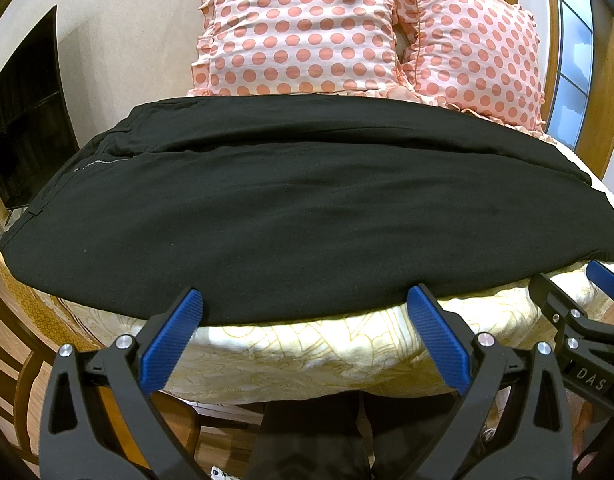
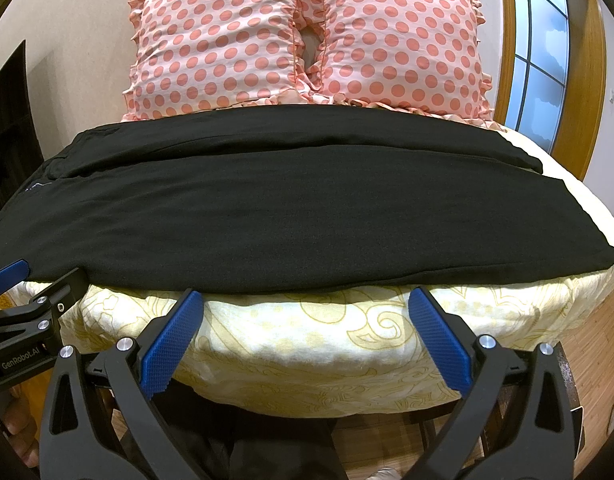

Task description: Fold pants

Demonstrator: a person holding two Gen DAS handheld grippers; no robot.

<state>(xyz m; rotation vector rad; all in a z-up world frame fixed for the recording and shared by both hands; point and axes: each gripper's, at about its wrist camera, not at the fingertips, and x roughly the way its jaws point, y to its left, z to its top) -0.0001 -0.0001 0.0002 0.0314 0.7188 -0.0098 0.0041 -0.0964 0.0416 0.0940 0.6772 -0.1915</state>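
Black pants (image 1: 291,208) lie flat across the bed, folded lengthwise with one leg over the other, waistband at the left and hems at the right. They also show in the right wrist view (image 2: 291,208). My left gripper (image 1: 305,300) is open and empty, its blue pads at the near edge of the pants. My right gripper (image 2: 305,300) is open and empty, just short of the near edge, over the bedcover. The right gripper also shows at the right of the left wrist view (image 1: 603,284); the left gripper shows at the left of the right wrist view (image 2: 11,276).
The bed has a cream bedcover with a yellow pattern (image 2: 307,344). Two pink polka-dot pillows (image 1: 299,28) (image 2: 399,40) lean at the head. A dark TV (image 1: 27,112) stands at the left, a window (image 2: 539,52) at the right. Wooden floor lies below the bed's near edge.
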